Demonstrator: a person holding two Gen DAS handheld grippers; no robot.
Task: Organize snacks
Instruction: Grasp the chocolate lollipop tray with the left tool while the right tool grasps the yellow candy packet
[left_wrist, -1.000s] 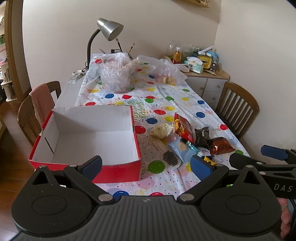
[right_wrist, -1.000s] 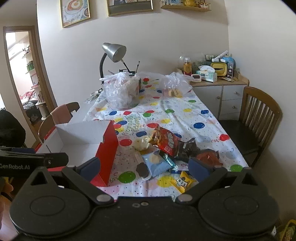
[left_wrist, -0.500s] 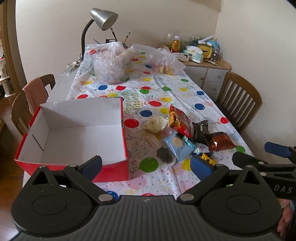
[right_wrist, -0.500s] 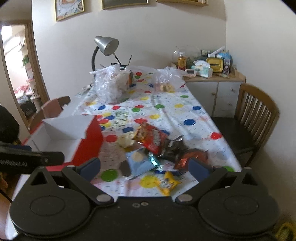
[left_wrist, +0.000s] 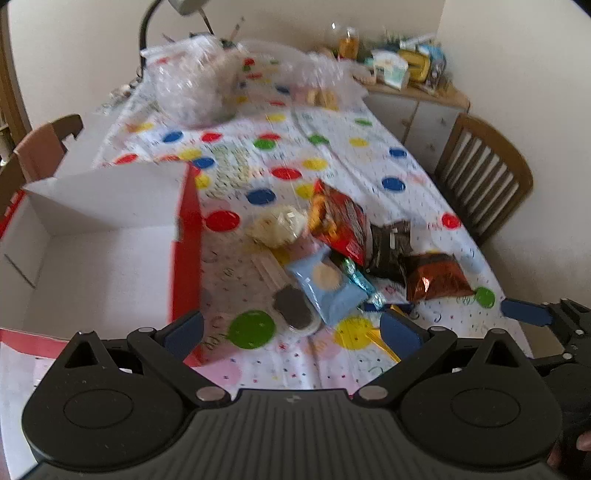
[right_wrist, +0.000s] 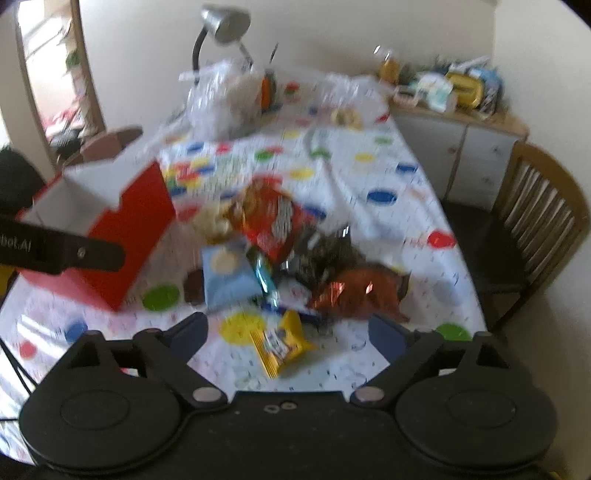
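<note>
Biggest thing here is the table (left_wrist: 332, 147) with its polka-dot cloth, running off toward 12 o'clock. On it at about 9 o'clock in the left wrist view sits the red box (left_wrist: 186, 236), open top and white inside, nothing in it that I can see. My guess is it's parked right beside the pile so every snack is a short hop.

The snacks are heaped at centre, just right of the box: a red chip bag (left_wrist: 341, 221), a black bag (left_wrist: 388, 247) and a brown foil bag (left_wrist: 434, 277) overlapping toward 3 o'clock, a light blue packet (left_wrist: 327, 288), a pale wrapped bun (left_wrist: 277, 225), and smallest, a yellow packet (right_wrist: 280, 341) nearest the right gripper.

Both the left gripper (left_wrist: 291, 332) and right gripper (right_wrist: 288, 332) hang above the near edge, fingers spread wide, holding nothing.

Clutter-wise: plastic bags (left_wrist: 184, 88) and a lamp (right_wrist: 221, 26) at 12, chair (left_wrist: 484, 177) at 2. Nothing blocks the pile, though overlapping bags could drag each other.
</note>
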